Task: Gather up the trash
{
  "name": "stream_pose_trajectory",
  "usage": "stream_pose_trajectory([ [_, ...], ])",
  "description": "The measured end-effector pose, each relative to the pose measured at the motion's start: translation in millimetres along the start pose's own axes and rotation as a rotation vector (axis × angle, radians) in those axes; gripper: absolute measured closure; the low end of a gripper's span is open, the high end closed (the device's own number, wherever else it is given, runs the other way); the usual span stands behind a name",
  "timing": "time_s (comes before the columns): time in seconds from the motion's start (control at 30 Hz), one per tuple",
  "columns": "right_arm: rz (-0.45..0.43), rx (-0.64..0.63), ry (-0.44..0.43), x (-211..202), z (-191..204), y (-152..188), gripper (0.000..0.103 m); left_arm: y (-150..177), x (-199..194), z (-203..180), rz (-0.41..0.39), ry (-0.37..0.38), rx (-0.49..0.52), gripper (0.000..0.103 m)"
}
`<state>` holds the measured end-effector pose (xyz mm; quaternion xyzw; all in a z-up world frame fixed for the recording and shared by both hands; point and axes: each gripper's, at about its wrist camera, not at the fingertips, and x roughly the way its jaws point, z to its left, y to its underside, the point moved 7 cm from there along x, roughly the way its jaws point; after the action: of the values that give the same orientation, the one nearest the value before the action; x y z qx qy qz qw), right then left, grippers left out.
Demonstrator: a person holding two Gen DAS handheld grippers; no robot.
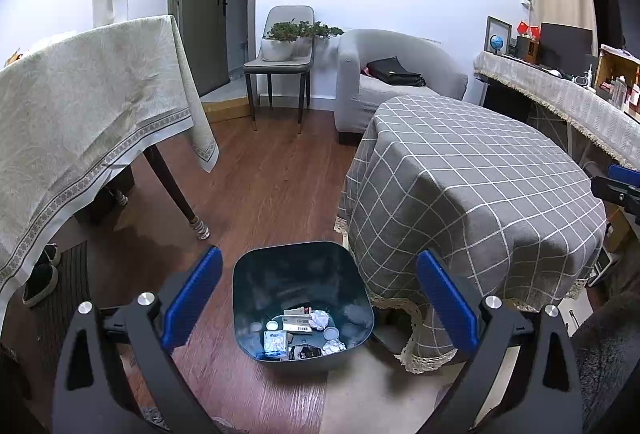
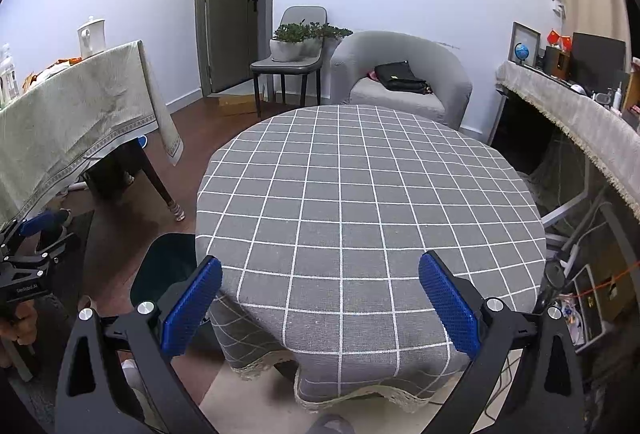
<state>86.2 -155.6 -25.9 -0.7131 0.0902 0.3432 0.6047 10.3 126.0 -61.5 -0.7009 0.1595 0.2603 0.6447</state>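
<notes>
Currently | left claw (image 1: pixel 319 298) held spread, empty, directly above trash bin (image 1: pixel 303 286) | right claw (image 2: pixel 320 300) spread, empty, over bare checkered desk (image 2: pixel 360 194) | bin lies left of desk.

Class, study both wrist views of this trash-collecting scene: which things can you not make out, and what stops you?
- Trash bin, right wrist view: mostly hidden behind the checked table and the right gripper.
- Items in the bin, left wrist view: crumpled paper and wrappers too small to identify.
- Right gripper, left wrist view: cut off by the right edge.
- Floor under the checked table: hidden by the cloth in both views.
</notes>
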Motion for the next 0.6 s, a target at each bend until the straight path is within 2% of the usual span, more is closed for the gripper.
stream_pose_trajectory([
  [0.6, 0.001, -0.002, 0.006, -1.0, 2.4, 0.0, 0.004, -0.4, -0.1, 0.9, 0.000, 0.002, -0.003, 0.004],
])
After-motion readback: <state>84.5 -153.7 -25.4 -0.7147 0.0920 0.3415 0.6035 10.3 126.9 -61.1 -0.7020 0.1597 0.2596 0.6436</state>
